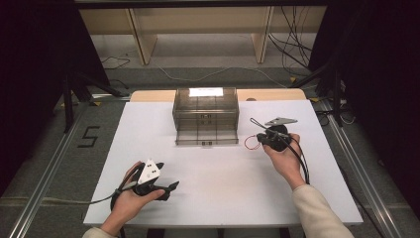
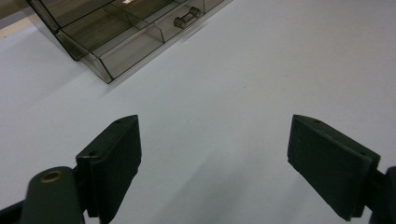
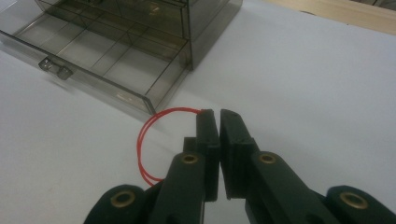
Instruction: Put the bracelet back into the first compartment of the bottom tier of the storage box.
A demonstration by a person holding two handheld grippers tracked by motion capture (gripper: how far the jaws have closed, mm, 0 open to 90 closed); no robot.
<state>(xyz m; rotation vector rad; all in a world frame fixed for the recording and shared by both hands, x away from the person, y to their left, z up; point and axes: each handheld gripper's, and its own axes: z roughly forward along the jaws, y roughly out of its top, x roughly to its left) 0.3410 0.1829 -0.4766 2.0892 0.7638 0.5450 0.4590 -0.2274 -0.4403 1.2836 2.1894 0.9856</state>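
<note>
Red loop (image 3: pixel 145 144) beside smoky drawer box's (image 3: pixel 140 42) pulled-out drawer (image 3: pixel 88 60)

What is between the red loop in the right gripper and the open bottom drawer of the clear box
Nothing visible. The red loop hangs from the right gripper beside the open drawer, with bare white table between them.

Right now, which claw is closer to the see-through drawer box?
The right claw. It sits just beside the drawer box, pinching a red loop. The left claw is open, far back near the table's front edge.
</note>
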